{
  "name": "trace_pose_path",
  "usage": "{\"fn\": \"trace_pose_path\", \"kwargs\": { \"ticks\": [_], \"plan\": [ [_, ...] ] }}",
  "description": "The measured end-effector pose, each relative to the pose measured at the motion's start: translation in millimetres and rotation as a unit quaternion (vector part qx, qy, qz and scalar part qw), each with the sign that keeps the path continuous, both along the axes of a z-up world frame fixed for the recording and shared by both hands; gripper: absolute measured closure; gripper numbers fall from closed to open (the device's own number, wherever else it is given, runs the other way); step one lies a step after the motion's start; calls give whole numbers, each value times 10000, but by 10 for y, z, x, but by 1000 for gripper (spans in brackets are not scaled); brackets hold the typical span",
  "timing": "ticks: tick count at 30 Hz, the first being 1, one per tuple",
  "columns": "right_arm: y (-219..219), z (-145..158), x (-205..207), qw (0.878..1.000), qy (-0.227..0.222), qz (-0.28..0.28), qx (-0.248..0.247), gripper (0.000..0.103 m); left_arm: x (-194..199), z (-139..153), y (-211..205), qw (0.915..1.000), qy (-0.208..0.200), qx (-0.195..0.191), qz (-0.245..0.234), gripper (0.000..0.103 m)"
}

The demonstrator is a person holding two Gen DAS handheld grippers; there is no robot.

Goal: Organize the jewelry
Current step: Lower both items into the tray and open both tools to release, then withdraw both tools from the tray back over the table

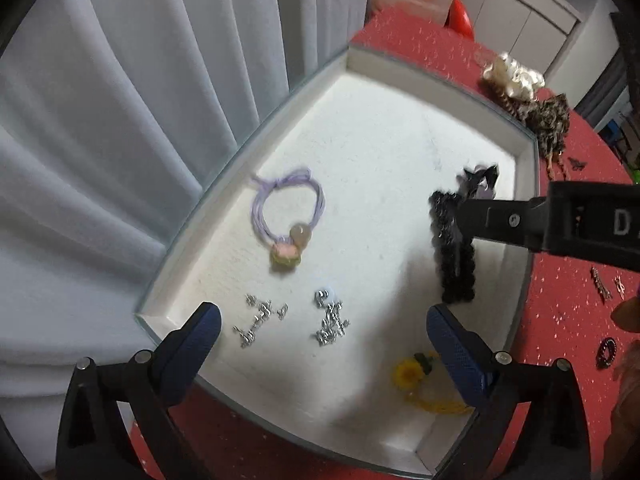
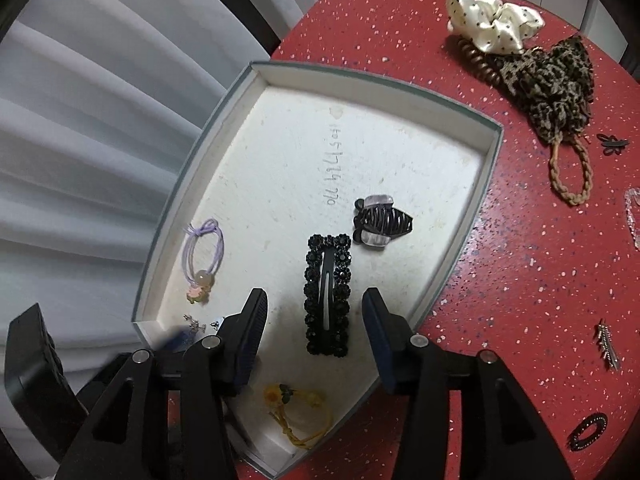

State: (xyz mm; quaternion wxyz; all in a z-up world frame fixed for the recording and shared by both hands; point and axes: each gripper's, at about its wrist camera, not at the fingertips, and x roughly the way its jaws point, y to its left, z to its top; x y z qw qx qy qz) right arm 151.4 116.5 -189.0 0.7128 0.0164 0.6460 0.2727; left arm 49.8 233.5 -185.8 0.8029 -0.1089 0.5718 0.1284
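A white tray [image 2: 486, 160] lies on the red speckled table. In it are a purple hair tie with beads [image 1: 286, 216], two clusters of small silver pieces [image 1: 260, 320] [image 1: 330, 320], a black rhinestone snap clip [image 2: 328, 296], a black claw clip [image 2: 382, 220] and a yellow flower tie [image 2: 298, 412]. My left gripper [image 1: 322, 314] is open wide just above the silver pieces, touching none. My right gripper [image 2: 314, 296] is open astride the snap clip, which lies flat in the tray with a gap to each pad. One right finger [image 1: 500, 220] crosses the left wrist view over the clips.
Outside the tray on the table [image 2: 520, 280] lie a cream dotted scrunchie [image 2: 494, 20], a leopard scrunchie [image 2: 552, 80], a brown braided tie [image 2: 570, 176], a silver feather clip [image 2: 608, 346] and a black ring tie [image 2: 588, 430]. A grey curtain [image 2: 100, 120] hangs to the left.
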Motion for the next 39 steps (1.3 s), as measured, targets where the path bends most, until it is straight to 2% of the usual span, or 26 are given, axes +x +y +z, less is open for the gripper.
{"fn": "trace_pose_path", "kwargs": {
  "ticks": [8,12,18,23,24,35,39],
  "plan": [
    [-199,191,-10,9997,-114,-177,132,50,54,78,-99,9999,73,68,-126,0],
    [-298,305,-50,9994,-151,-260,190,33,80,127,-83,9997,102,141,-157,0],
    [-381,342,-134,9990,-126,-347,261,22,-14,191,-43,9996,173,178,-107,0],
    [-531,387,-211,9982,-115,-512,286,20,-40,252,-72,9996,201,179,-128,0],
    [-551,383,-218,9981,-105,-537,285,17,-46,264,-81,9995,208,177,-139,0],
    [-839,471,-461,9973,-217,-636,293,17,-110,370,-154,9988,239,315,-285,0],
    [-948,480,-559,9968,-249,-723,244,17,-137,348,-164,9982,376,350,-311,0]
  ]
}}
